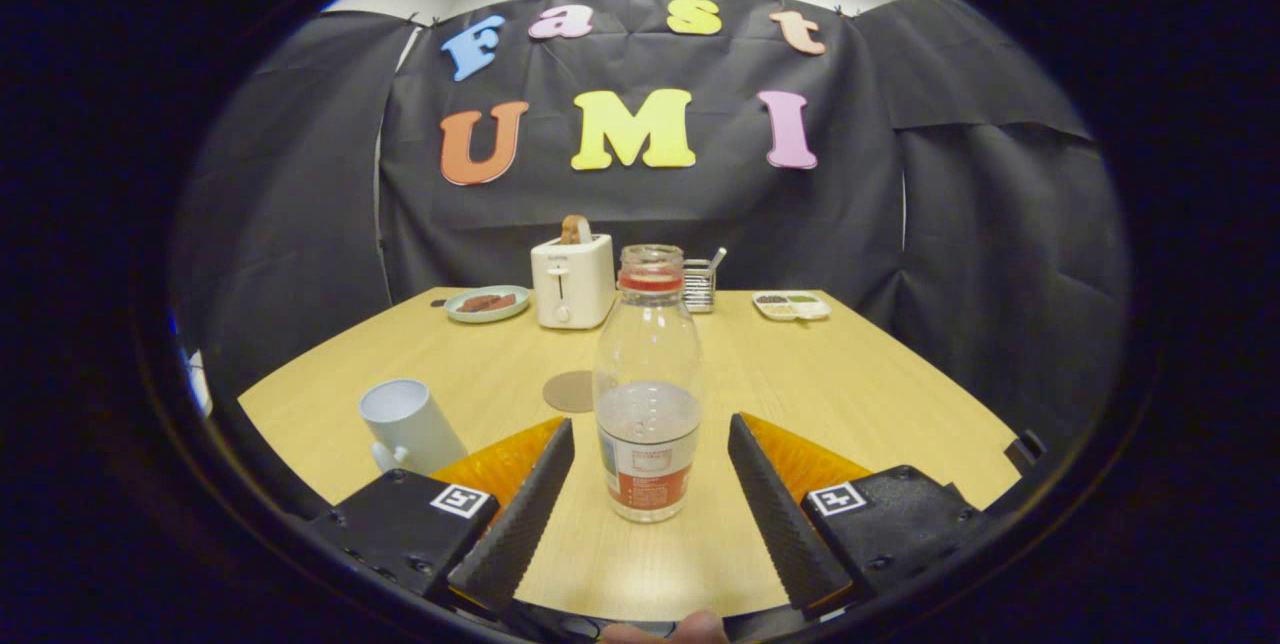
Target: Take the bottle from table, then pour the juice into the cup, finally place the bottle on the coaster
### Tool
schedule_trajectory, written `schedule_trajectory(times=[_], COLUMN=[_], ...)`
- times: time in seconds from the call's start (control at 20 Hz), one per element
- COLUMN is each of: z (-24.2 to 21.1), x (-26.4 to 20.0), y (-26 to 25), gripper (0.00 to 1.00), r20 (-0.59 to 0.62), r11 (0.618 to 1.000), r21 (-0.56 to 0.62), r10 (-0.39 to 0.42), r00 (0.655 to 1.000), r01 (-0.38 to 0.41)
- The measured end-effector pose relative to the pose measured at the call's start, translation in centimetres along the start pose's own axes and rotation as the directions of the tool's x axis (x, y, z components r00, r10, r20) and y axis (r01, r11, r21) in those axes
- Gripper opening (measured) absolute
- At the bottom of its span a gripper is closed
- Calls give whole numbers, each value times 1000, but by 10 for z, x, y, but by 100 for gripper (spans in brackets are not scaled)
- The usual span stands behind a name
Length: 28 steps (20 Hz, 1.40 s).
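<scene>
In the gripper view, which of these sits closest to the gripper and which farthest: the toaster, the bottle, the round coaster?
From the open gripper:
1. Bottle, standing between the fingers, touched by neither.
2. Coaster, just beyond the bottle, slightly left.
3. Toaster, at the table's far edge by the wall.

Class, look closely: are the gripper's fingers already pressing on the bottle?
No: the gripper is open, and table shows between each finger and the bottle standing between them.
</scene>
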<state>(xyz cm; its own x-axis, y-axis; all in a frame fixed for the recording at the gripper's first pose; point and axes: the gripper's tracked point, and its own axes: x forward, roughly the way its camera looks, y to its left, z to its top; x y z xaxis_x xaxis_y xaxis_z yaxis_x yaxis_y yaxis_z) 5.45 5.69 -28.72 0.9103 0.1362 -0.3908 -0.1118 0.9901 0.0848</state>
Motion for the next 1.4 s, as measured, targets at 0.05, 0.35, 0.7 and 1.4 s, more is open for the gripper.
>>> schedule_trajectory(times=[0.05, 0.35, 0.7, 1.4], z=[-5, -21, -23, 19], x=[5, 37, 62, 45], y=[0, -1, -7, -6], gripper=[100, 100, 100, 76], r20=[-12, -74, -98, -14], r11=[1000, 998, 995, 991], r21=[14, 54, 96, -125], r10=[3, 15, 2, -59], r00=[1000, 997, 995, 998], r01=[-3, -11, 8, 57])
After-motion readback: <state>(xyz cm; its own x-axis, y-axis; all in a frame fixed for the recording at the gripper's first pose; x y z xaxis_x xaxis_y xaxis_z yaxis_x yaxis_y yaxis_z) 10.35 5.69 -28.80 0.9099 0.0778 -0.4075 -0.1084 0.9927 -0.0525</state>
